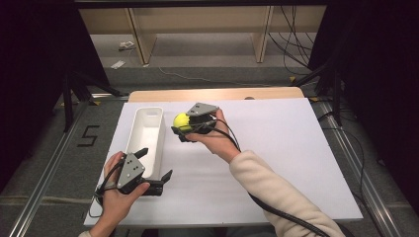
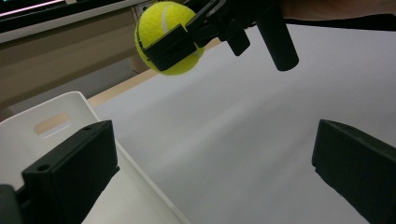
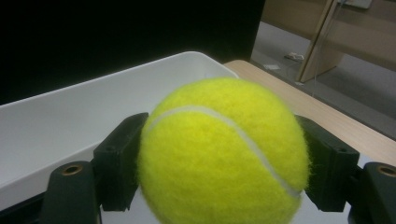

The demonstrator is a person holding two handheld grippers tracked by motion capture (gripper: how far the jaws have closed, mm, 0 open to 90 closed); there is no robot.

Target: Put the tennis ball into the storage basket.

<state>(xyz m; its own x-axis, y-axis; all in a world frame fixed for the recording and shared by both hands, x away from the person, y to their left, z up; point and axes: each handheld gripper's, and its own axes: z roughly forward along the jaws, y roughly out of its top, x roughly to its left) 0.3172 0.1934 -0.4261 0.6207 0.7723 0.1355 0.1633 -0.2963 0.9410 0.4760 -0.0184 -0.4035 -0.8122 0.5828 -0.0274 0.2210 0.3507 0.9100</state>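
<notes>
A yellow tennis ball (image 1: pixel 181 121) is held above the white board, just right of a long white bin (image 1: pixel 143 114). My right gripper (image 1: pixel 184 126) is shut on it; in the right gripper view the ball (image 3: pixel 224 140) sits clamped between the two black jaws of that gripper (image 3: pixel 222 163), with the bin (image 3: pixel 70 116) behind it. My left gripper (image 1: pixel 157 163) stands open at the bin's near end, one jaw over the bin and one over the board. In the left gripper view its jaws (image 2: pixel 210 172) are spread wide with nothing between them but the bin's wall (image 2: pixel 140 172); the ball (image 2: pixel 161 23) hangs ahead.
The white board (image 1: pixel 276 148) covers the table, with free room on its right half. A wooden strip (image 1: pixel 217 94) runs along the far edge. Cables trail from both grippers, and black stands and shelving stand beyond the table.
</notes>
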